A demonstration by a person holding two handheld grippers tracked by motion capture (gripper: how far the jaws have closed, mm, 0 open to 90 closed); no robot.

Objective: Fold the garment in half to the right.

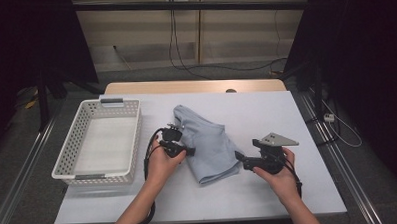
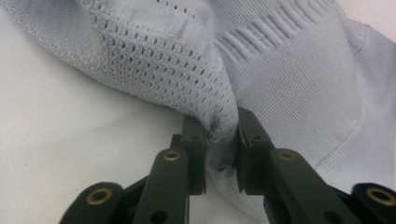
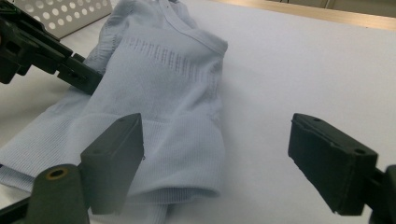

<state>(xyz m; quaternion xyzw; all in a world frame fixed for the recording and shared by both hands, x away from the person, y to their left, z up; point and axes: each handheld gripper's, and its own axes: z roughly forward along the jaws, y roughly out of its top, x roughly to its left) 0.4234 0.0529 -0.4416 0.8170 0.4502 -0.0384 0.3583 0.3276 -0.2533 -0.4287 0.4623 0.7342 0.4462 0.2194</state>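
Pinching a fold of the pale blue knitted garment (image 2: 289,70) at its left edge, the left gripper (image 2: 222,140) has its two black jaws pressed in on the cloth, with a ridge of the open-mesh knit bunched between them. The garment lies crumpled in the middle of the white table (image 1: 269,199), just right of the white perforated plastic basket (image 1: 73,166), which sits at the table's left side.

The right gripper (image 1: 239,155) rests at the garment's right near corner, its jaws spread wide and holding nothing. In the right gripper view, one jaw sits over the folded hem and the other over bare table.

To my eye the step in hand is getting a second hold, so the cloth can be lifted or spread. Doing it well probably means sliding the right jaws onto the near hem so that both layers sit between them, then closing firmly before any lift. The left pinch looks shallow and close to the edge, and a hard tug could pull the knit free. Raising both hands evenly should keep the fabric from sagging.
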